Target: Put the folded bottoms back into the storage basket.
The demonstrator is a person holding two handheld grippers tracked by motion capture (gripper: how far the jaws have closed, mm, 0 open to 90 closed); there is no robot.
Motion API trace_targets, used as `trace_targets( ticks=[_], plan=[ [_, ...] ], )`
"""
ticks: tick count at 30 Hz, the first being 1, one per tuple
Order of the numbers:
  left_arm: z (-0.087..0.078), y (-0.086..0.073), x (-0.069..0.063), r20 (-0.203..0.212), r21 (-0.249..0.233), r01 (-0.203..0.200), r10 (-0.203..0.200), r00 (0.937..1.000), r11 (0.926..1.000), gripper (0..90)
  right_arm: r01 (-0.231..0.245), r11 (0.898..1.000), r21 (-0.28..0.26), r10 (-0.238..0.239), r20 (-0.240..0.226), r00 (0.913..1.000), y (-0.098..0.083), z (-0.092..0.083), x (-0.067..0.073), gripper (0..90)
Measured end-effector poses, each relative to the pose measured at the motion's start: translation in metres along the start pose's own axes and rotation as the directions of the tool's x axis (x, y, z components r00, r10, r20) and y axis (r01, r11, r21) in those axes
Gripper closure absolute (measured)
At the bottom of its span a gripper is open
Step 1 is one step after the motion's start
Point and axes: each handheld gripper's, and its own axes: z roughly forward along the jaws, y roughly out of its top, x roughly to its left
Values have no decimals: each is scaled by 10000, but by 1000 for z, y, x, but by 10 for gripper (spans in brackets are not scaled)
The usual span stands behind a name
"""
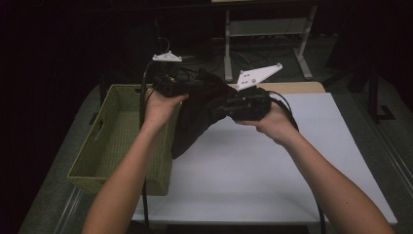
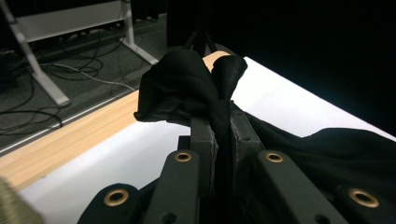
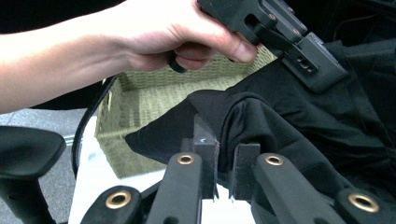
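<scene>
A black cloth hangs bunched above the white table, held up between both grippers. My left gripper is shut on an upper fold of it; in the left gripper view the jaws pinch a twisted bunch of the cloth. My right gripper is shut on another fold, which drapes over its jaws in the right gripper view, the cloth spreading to the right. The cloth's lower end dangles beside the green wicker basket.
The basket stands open at the table's left edge. A wooden strip runs along the table's far side. Beyond it are white desk legs and floor cables. The left hand is close above the right gripper.
</scene>
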Motion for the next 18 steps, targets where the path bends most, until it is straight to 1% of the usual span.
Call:
trace_targets(
  ticks=[1,2,3,4,5,6,7,8,9,10,11,12,13,14,15,16,17,18],
  plan=[
    [0,0,0,0,0,0,0,10000,10000,823,0,10000,0,0,0,10000,0,0,0,830],
    [-8,0,5,-81,-44,-31,30,10000,10000,823,76,10000,-6,-76,-83,9999,7,7,1,830],
    [-8,0,5,-81,-44,-31,30,10000,10000,823,76,10000,-6,-76,-83,9999,7,7,1,830],
    [-14,0,9,-135,-68,-47,46,9999,10000,823,69,10000,16,-68,-114,9999,9,10,2,830],
    [-17,0,10,-169,-80,-46,44,9998,10000,823,108,9999,27,-108,-179,9998,14,16,2,830],
    [-23,-1,15,-252,-55,-85,83,9996,9999,822,146,9999,27,-145,-259,9996,19,23,3,830],
    [-23,-1,15,-252,-55,-85,83,9996,9999,823,146,9999,27,-145,-259,9996,19,23,3,830],
    [-30,-2,20,-366,-62,-74,72,9993,10000,823,210,9998,19,-210,-353,9992,24,31,4,830],
    [-30,-2,20,-366,-62,-74,72,9993,10000,823,210,9998,19,-210,-353,9992,24,31,4,830],
    [-35,-4,24,-425,-92,-69,65,9991,9999,822,235,9997,23,-234,-456,9987,29,39,6,829],
    [-38,-4,26,-457,-103,-62,57,9989,9999,822,235,9997,23,-234,-456,9987,29,39,6,829],
    [-46,-6,31,-540,-186,-29,19,9985,9998,822,266,9996,70,-262,-539,9982,34,47,8,830],
    [-46,-6,31,-540,-186,-29,19,9985,9998,822,288,9996,71,-283,-564,9980,35,50,9,830],
    [-53,-8,37,-605,-301,10,-28,9982,9995,822,285,9996,92,-279,-609,9978,38,54,10,830],
    [-53,-8,37,-605,-301,10,-28,9982,9995,822,285,9996,92,-279,-609,9978,38,54,10,830],
    [-61,-11,43,-722,-340,24,-49,9974,9994,822,368,9993,119,-359,-681,9970,44,63,11,829],
    [-61,-11,43,-722,-340,24,-49,9974,9994,822,382,9992,136,-371,-709,9968,46,66,12,830],
    [-67,-15,49,-811,-359,86,-115,9966,9993,822,417,9990,153,-405,-714,9966,48,70,13,830]
  ],
)
